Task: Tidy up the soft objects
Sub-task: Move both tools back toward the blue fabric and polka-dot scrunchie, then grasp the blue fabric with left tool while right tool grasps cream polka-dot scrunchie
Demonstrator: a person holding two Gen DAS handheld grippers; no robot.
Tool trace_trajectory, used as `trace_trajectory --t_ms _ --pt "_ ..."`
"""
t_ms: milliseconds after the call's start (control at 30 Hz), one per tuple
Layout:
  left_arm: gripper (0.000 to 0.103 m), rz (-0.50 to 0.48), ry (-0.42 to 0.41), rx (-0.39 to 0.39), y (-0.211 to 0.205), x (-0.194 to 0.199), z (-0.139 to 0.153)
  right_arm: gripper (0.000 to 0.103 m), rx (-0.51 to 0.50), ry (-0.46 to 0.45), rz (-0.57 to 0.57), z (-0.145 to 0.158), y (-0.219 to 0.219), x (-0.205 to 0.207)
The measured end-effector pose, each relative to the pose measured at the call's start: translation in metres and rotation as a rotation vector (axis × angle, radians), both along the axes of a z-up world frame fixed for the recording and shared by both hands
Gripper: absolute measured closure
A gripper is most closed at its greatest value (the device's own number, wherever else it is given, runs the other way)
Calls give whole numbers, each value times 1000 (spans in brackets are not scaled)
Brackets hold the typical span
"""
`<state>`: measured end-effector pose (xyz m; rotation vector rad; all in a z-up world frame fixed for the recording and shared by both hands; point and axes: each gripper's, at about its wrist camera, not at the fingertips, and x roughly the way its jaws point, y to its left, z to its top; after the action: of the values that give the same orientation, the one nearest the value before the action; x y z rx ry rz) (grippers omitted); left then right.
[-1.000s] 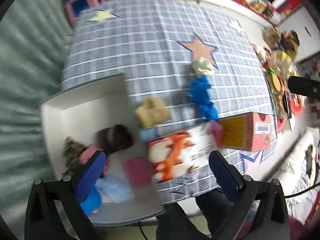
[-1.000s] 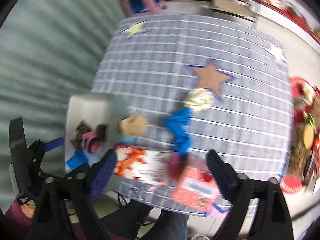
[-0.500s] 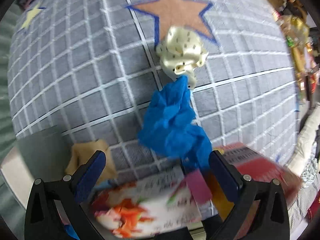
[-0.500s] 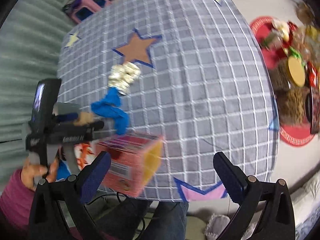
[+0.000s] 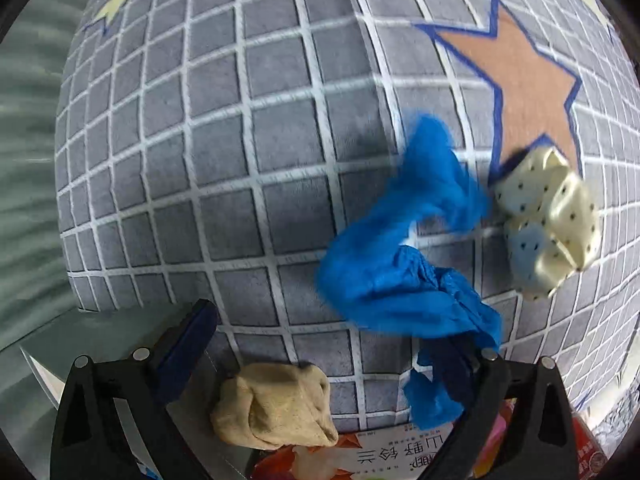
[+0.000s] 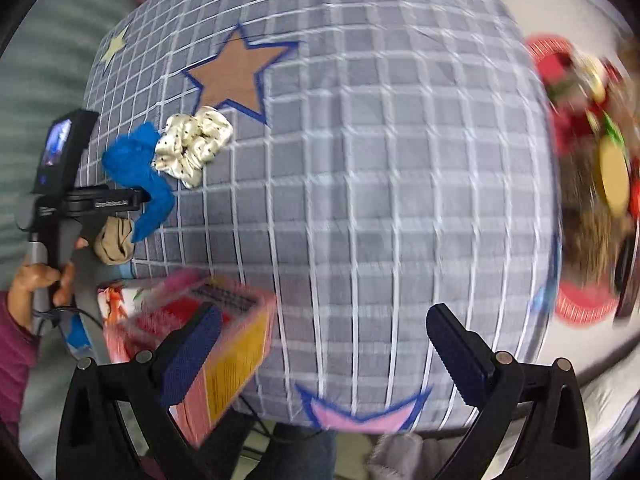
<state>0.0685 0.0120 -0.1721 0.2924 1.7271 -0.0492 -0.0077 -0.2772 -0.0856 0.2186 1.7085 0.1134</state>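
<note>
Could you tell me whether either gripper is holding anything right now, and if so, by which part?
Nothing is held. The left gripper has open jaws, its right finger touching or overlapping the blue cloth's lower end. The right gripper is open over bare tablecloth.

Blue cloth (image 5: pixel 404 268): crumpled, twisted strip on the grey grid tablecloth, one end touching the cream scrunchie (image 5: pixel 548 220) (satin, small dark dots, bunched, overlapping a point of the brown star print). Beige sock ball (image 5: pixel 276 404): rolled up, near the table's near edge, just beside the blue cloth's lower end. All three lie flat, close together.
</note>
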Motion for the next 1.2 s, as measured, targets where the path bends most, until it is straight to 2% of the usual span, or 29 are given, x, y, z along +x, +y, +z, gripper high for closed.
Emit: trace_trajectory --t_ms 300,467,567,600,733,767,833,867,900,1000,1067,1200 --pt "3 84 -30 -27 34 10 32 0 64 -58 310 -54 85 109" --pt "3 124 -32 -12 41 13 34 0 58 -70 358 -83 115 141" --pt "3 117 -40 7 36 15 26 0 -6 -46 403 -103 123 141" --pt "3 120 -43 9 31 14 20 0 -33 -49 398 -105 118 139" --pt "3 128 -70 -3 19 9 26 0 -187 -75 357 -99 76 127" --pt "3 122 -84 -2 17 8 32 0 -249 -74 332 -97 55 121" --pt "3 113 -103 -4 12 8 40 0 -289 -47 262 -96 21 113" --pt "3 107 -111 -15 8 10 42 0 -292 -34 216 -95 5 109" --pt "3 100 -113 -21 4 12 43 0 -251 -30 150 -91 -13 104" --pt "3 89 -93 -28 -10 21 34 0 -72 -62 23 -78 -34 94" --pt "3 79 -84 -15 -20 24 23 0 -45 -84 40 -75 -30 94" --pt "3 94 -60 -20 -28 27 6 0 -88 -78 126 -96 -3 92"
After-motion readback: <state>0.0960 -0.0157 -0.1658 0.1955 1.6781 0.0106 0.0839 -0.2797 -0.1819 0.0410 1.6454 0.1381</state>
